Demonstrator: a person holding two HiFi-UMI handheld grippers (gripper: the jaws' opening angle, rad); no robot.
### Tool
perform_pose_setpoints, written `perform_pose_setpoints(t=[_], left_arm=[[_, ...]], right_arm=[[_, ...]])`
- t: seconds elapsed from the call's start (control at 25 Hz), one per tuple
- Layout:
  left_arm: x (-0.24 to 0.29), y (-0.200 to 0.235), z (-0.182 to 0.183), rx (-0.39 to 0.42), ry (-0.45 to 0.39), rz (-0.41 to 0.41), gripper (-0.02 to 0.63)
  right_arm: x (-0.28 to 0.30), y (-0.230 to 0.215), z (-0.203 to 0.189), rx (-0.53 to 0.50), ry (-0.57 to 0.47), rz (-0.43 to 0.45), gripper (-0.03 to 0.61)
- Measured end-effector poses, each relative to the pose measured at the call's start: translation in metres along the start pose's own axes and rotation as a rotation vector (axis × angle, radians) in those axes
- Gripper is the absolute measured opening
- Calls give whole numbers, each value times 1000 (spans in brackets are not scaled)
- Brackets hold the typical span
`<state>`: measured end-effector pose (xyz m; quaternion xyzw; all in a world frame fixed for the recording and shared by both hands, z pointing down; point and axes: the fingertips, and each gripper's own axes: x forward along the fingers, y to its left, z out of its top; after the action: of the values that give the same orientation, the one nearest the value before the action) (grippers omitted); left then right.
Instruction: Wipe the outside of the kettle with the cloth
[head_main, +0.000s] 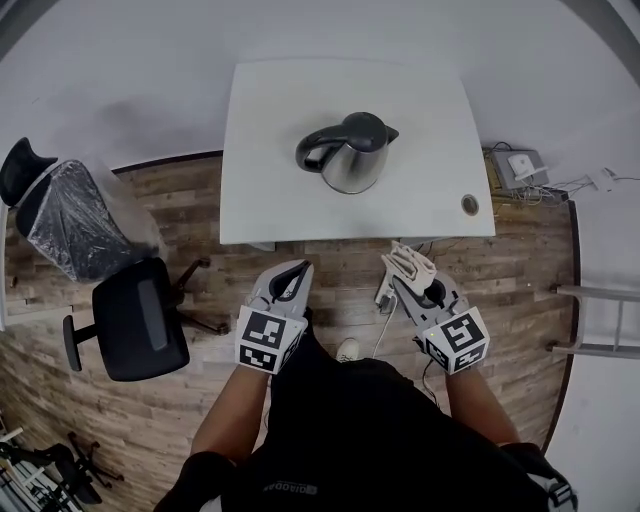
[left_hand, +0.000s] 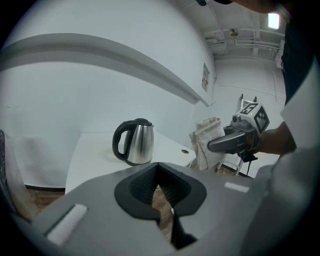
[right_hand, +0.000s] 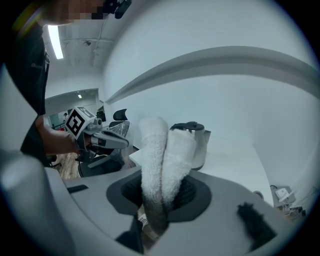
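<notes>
- Kettle (head_main: 350, 152) stands upright on the white table (head_main: 270, 200), lid on, handle toward the person's left.
- Right gripper (head_main: 403, 268) is clamped on a folded white cloth (right_hand: 162, 160) that sticks out past the jaws. It is held off the table's near edge, apart from the kettle.
- Left gripper (head_main: 297, 268) has its jaws together with nothing between them, over the wooden floor (head_main: 520, 290).

Glossy steel kettle (head_main: 355, 168) (handle (head_main: 311, 153) matt black plastic), fluffy white terry cloth (right_hand: 156, 150), smooth matt white table (head_main: 268, 195).
</notes>
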<state>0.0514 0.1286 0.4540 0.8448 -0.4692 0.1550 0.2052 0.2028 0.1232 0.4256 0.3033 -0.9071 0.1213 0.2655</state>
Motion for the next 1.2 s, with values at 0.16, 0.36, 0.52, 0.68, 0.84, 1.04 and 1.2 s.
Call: perform_pose_setpoints(t=[0.16,0.36,0.52,0.68,0.84,1.04,1.2], left_arm=[[13,24,15,16,0,-34,5],[25,43,30,74,30,-122,5],[32,64,34,93,43,-164,5],[38,82,36,79,62,-204,5],[44,92,41,115,60,-230,5],[52,104,41,91,58,-224,5],[59,109,43,88,58,-218,5]], right_arm=[[30,-13,21,-8,37,-20,97],[66,-25,51,-90,112,-54,97],[87,-35,79,-247,183,-109,97],[106,-47,104,-286,216,-155,97],[117,-61,116,-255,261,-199,97],[127,-75,121,-198,304,-227,97],[136,-84,115,-135,342,-224,97]])
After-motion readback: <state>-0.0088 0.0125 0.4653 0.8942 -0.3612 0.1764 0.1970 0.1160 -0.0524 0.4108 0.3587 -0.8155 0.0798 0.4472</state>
